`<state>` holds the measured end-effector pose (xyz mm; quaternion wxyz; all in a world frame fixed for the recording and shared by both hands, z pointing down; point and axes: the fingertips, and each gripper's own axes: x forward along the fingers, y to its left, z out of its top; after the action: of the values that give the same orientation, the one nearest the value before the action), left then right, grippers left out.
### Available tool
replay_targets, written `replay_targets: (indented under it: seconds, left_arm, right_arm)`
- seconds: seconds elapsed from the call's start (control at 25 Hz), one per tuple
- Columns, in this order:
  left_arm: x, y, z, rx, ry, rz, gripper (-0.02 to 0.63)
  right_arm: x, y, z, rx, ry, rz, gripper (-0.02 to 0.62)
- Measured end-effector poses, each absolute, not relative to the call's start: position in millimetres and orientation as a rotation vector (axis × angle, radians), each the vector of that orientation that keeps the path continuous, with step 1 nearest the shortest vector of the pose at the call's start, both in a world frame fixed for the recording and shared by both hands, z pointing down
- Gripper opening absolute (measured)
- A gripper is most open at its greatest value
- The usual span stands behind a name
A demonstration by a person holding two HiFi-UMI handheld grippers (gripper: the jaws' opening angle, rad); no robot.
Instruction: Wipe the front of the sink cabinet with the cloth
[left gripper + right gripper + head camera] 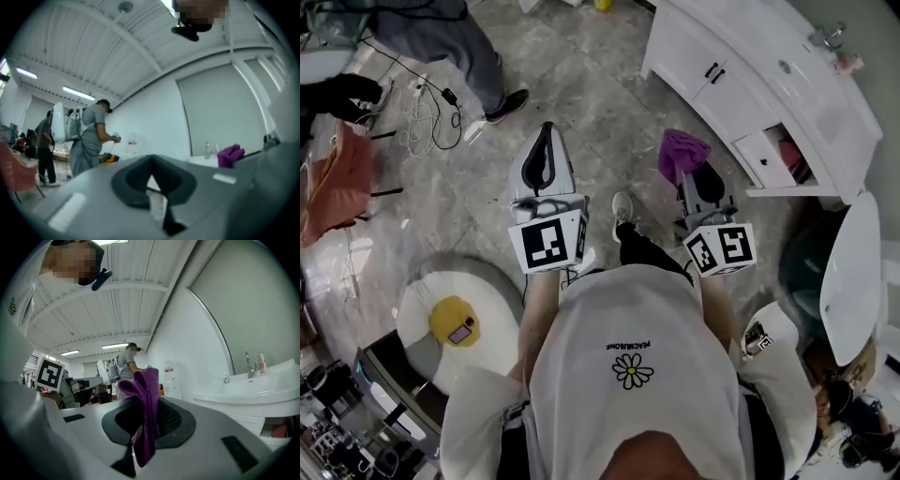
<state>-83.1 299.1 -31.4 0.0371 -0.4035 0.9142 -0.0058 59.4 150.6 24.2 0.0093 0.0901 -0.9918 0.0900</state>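
So, your right gripper (143, 434) pinches the purple cloth (680, 150), and your left gripper (546, 155) is closed and empty. The sink cabinet (722, 80), upper right, looks not yet wiped.

Bright, even indoor light from ceiling strip lamps (77, 93). Soft, faint shadows on the marble-look floor (581, 103). Strong fisheye bending and black corners in both gripper views; blurred near foreground.
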Motion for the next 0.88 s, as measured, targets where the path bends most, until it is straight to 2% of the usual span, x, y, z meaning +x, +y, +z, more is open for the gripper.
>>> replay_targets:
  seconds: [0.28, 0.88]
  left_arm:
    - [-129, 226, -55, -1.273, 2.757, -0.014, 0.006]
    - [-224, 152, -64, -1.42, 2.67, -0.003, 0.005]
  right_arm:
    - [3, 69, 9, 0.335, -3.113, 0.283, 0.058]
    - [-59, 20, 6, 0.547, -3.087, 0.308, 0.058]
